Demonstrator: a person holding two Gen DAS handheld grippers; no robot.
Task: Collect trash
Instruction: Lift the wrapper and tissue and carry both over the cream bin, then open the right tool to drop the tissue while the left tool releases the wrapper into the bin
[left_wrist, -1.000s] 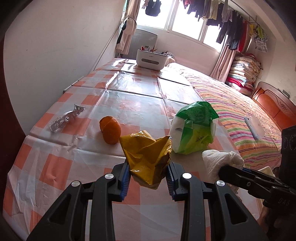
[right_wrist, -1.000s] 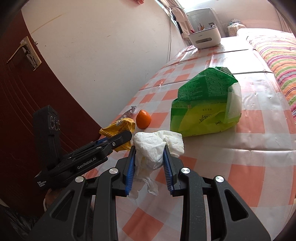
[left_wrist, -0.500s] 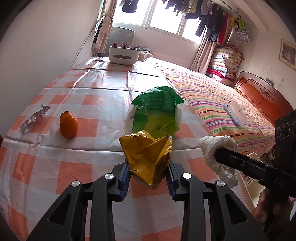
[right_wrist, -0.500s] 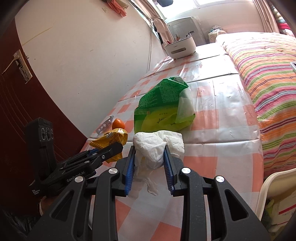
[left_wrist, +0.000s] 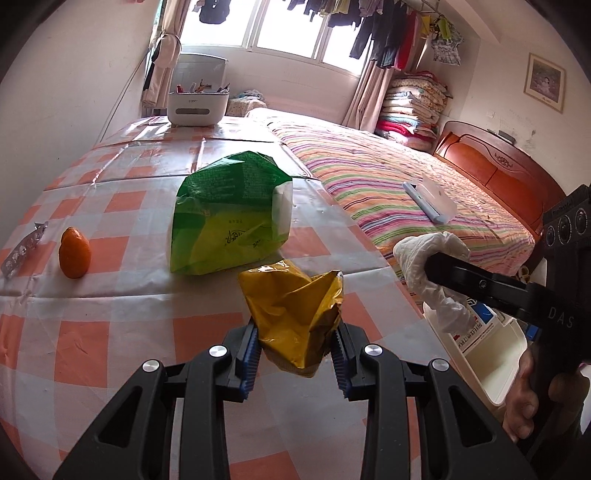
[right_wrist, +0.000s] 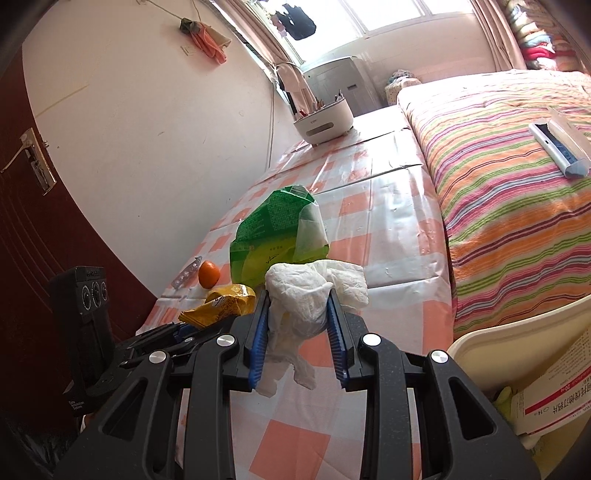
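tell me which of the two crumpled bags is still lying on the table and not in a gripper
The green bag: it rests on the checked tablecloth, free of both grippers. The yellow bag is clamped in the left gripper.

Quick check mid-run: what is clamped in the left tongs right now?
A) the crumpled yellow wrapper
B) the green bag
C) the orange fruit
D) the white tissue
A: the left tongs pinch the crumpled yellow wrapper, while the orange fruit and green bag sit on the table and the white tissue is in the right tongs.

Black plastic gripper arms, silver screws, ribbed blue fingers (left_wrist: 248, 354), white lettering on black camera housing
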